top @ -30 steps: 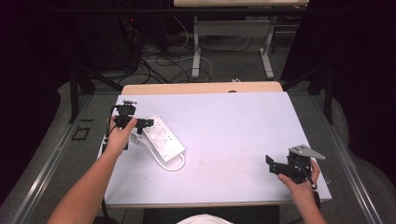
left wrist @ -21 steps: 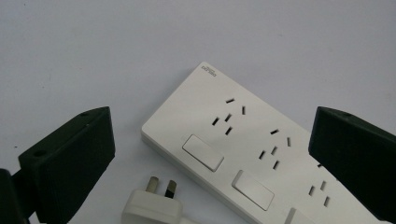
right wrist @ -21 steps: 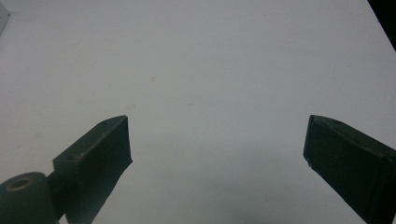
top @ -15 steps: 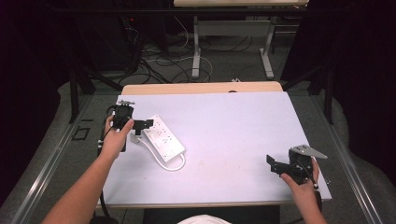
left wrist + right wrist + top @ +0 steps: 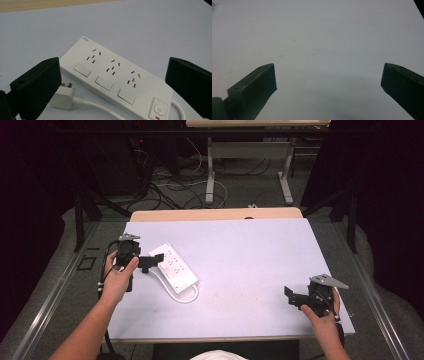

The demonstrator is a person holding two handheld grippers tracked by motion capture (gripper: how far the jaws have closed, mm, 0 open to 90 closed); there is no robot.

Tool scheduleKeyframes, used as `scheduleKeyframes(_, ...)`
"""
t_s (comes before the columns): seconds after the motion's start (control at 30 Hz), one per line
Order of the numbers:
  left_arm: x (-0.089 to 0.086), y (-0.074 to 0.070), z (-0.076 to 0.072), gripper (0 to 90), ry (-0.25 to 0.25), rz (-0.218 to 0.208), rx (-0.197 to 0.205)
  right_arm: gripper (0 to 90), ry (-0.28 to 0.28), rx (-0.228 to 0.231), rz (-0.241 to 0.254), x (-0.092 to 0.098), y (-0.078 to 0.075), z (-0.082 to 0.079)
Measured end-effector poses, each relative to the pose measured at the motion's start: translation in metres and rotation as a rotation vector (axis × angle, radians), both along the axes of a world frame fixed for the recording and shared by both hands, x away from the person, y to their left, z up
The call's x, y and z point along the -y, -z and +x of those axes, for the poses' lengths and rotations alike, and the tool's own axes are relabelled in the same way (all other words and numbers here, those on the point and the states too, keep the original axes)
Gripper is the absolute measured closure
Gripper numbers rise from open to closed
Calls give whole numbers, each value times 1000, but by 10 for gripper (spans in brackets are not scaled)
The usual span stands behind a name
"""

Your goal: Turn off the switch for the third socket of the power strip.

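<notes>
A white power strip (image 5: 117, 82) lies at the table's (image 5: 250, 250) left; the left gripper (image 5: 150, 262), jaws wide apart, hangs just beside it. Its view reveals the plug (image 5: 62, 96); the cord runs off-frame. The right gripper (image 5: 295, 298), also spread, hovers over bare tabletop.

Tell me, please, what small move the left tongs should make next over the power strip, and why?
Probably ease the left tongs forward and down to straddle the white power strip. Their jaws stand wide open with the strip lying flat between and beyond them, untouched; its plug rests loose beside it. The right tongs are open, far off over bare table.
</notes>
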State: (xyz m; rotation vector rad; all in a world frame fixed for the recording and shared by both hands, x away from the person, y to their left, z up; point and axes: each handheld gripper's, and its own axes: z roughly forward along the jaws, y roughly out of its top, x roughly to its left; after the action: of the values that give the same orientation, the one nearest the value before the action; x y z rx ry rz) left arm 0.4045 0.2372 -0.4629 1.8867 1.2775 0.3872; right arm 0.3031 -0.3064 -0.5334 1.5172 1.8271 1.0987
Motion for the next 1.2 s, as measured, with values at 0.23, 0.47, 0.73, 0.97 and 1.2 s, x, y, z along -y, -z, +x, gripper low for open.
scheduleKeyframes(0.23,-8,-5,-20,2,0,-48,33,0,3,5,1,-1,0,0)
scheduleKeyframes(0.47,-17,-3,-41,2,13,-73,57,0,2,6,4,-2,0,-1)
scheduleKeyframes(0.73,-19,10,-61,2,29,-49,87,0,-7,4,-2,-1,0,0)
scheduleKeyframes(0.97,-17,21,-72,2,37,-18,97,0,1,1,1,-2,0,0)
scheduleKeyframes(1.2,-17,35,-77,2,38,-3,78,0,0,0,2,-2,0,0)
